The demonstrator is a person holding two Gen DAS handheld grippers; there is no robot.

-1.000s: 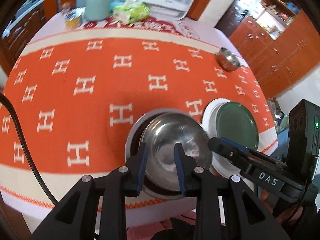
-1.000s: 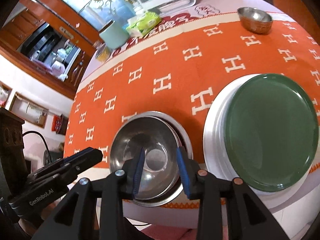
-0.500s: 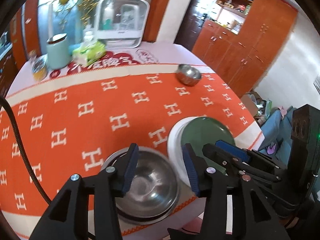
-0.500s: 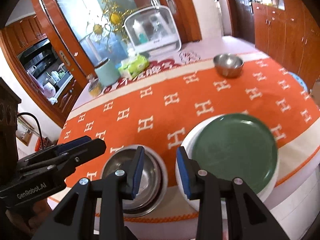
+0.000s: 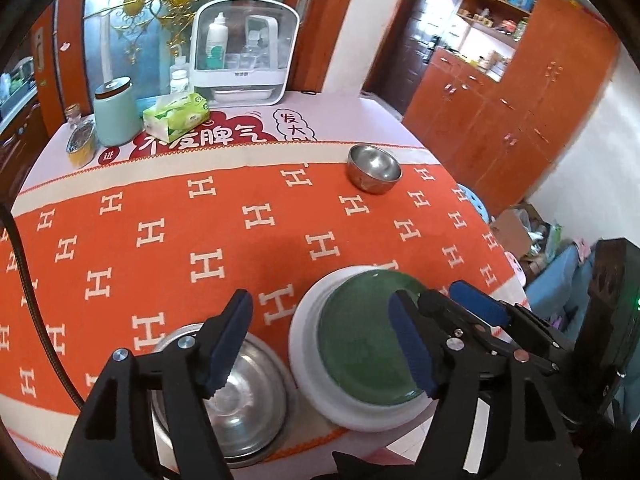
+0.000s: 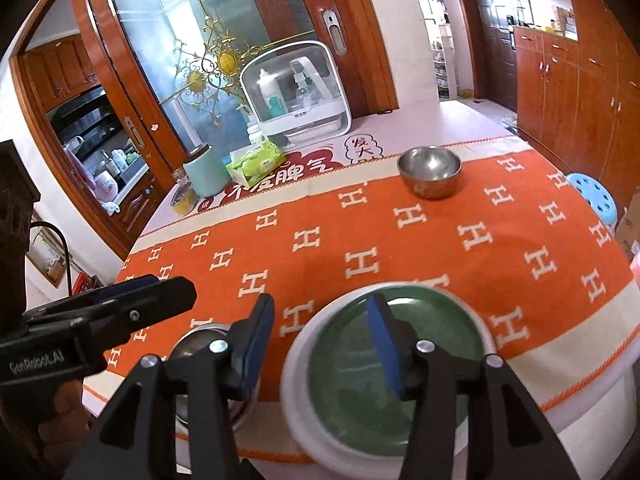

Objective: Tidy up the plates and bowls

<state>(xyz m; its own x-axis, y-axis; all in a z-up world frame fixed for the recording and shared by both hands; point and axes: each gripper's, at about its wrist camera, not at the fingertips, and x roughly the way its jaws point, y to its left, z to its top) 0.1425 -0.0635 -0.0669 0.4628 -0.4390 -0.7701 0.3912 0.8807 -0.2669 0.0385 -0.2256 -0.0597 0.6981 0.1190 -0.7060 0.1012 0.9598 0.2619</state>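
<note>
Both pairs of fingers hang in the air above the near edge of the table (image 5: 360, 120) with nothing between them. On the left gripper (image 5: 320, 344) the blue-padded fingers (image 5: 232, 340) are spreading apart and already stand wide; on the right gripper (image 6: 320, 344) the fingers (image 6: 256, 340) are parting too, though the gap there is narrower. Neither gripper touches any dish.

Below them, on the orange cloth (image 5: 240, 240) patterned with pale H shapes, sit two stacks just beside each other. To the left is a set of nested steel bowls (image 5: 248, 400), a shiny one resting inside a wider one, right at the near hem of the cloth. To their right is a dark green plate (image 5: 360, 344) lying flat on a larger white plate (image 5: 308, 360), whose rim shows all round the left and near side. The white plate reaches the table's edge.

Well apart from these, toward the far right part of the cloth, a single small steel bowl (image 6: 430, 172) stands upright on its own.

Beyond the cloth, at the far end of the table, I can see a mint-green canister (image 5: 114, 114), a green tissue pack (image 5: 176, 116), a small jar (image 5: 82, 146) and a white clear-fronted storage box (image 5: 244, 56) with bottles inside. From the right-hand camera the left gripper's black body (image 6: 92, 320) shows at the left, held in a hand (image 6: 64, 420).
</note>
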